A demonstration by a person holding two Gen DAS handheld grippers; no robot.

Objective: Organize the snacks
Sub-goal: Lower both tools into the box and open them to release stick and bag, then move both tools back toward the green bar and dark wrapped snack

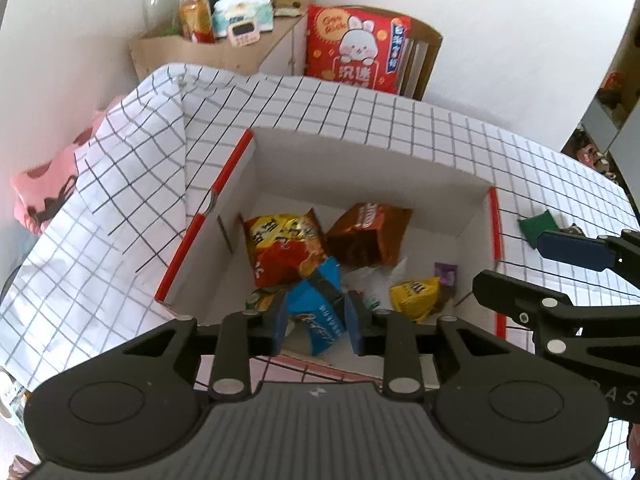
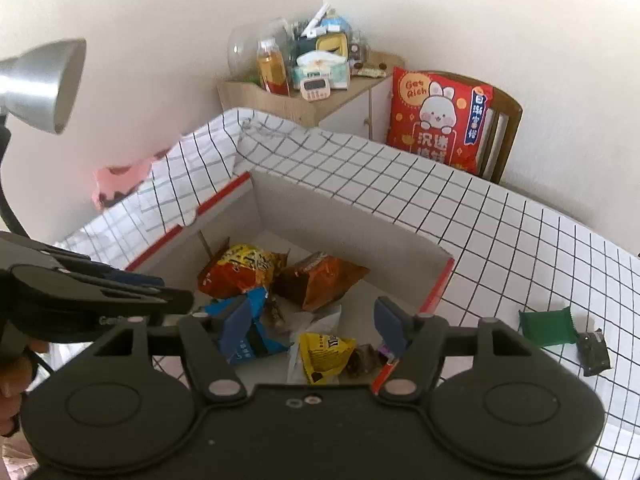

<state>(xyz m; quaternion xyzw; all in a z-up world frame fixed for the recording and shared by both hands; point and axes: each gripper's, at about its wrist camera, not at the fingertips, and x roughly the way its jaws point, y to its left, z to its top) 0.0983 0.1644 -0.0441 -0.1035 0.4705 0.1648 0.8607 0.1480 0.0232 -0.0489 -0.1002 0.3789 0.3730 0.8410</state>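
Note:
A white cardboard box with red edges stands open on the checked tablecloth. Inside lie a red-yellow chip bag, a brown bag, a yellow M&M's bag, a purple sweet and a blue snack packet. My left gripper hangs over the box's near side, jaws partly apart around the blue packet. My right gripper is open and empty above the box; the yellow bag and blue packet lie below it. A green packet and a dark packet lie on the cloth to the right of the box.
A wooden cabinet with bottles, tissues and a timer stands at the back. A chair with a red rabbit cushion stands behind the table. A grey desk lamp hangs at the left. A pink cloth lies off the table's left edge.

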